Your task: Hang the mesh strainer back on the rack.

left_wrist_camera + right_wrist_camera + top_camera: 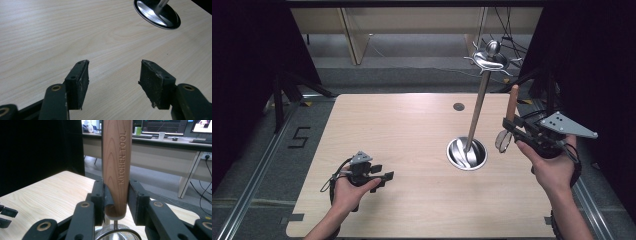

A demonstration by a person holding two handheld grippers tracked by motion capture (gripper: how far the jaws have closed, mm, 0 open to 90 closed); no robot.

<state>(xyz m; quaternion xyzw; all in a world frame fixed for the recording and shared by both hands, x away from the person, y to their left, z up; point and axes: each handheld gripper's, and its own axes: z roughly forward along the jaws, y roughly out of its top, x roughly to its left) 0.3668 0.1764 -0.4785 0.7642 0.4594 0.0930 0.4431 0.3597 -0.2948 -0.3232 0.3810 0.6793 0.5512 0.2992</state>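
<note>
Jaws of the right gripper [116, 202] were clamped on a wooden handle [117, 165] stamped "KITCHEN TOOL", held upright; that lettering was readable in the right gripper view, and a wire strainer [117, 233] ring sat just below the handle's end. From the high view, the right gripper [512, 131] hung above the counter's [402, 145] right edge, near a steel stand [475, 120] whose round base [467, 153] rested on the counter. Left gripper [384, 176] lay low over the counter's near left, well apart from the stand. Its own view showed its jaws released, nothing between them, with the base [157, 13] at the top edge.
</note>
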